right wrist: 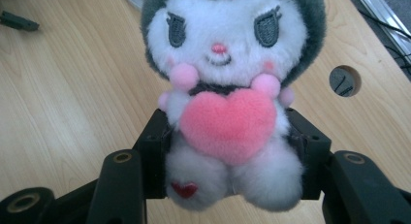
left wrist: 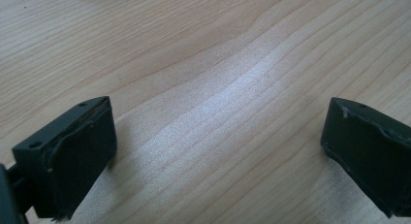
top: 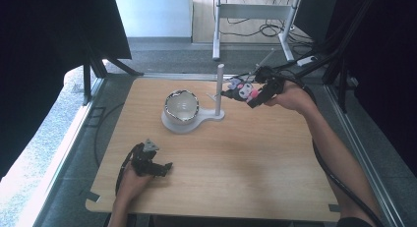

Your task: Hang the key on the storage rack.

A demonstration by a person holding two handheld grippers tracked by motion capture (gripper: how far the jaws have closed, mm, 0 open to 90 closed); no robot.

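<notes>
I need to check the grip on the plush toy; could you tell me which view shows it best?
The right gripper view: the plush toy faces the camera up close, its lower body squeezed between the right tool's jaws. The high view shows it small and far off, near the post. The left gripper view gives bare tabletop.

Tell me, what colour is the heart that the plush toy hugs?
Pink. The heart on the plush toy shows best in the right gripper view.

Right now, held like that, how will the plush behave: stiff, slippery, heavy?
Plush likely soft: its fur bulges around the right gripper fingers. Probably light, since it is held aloft by its lower body. Fuzzy surface suggests little slip.
</notes>
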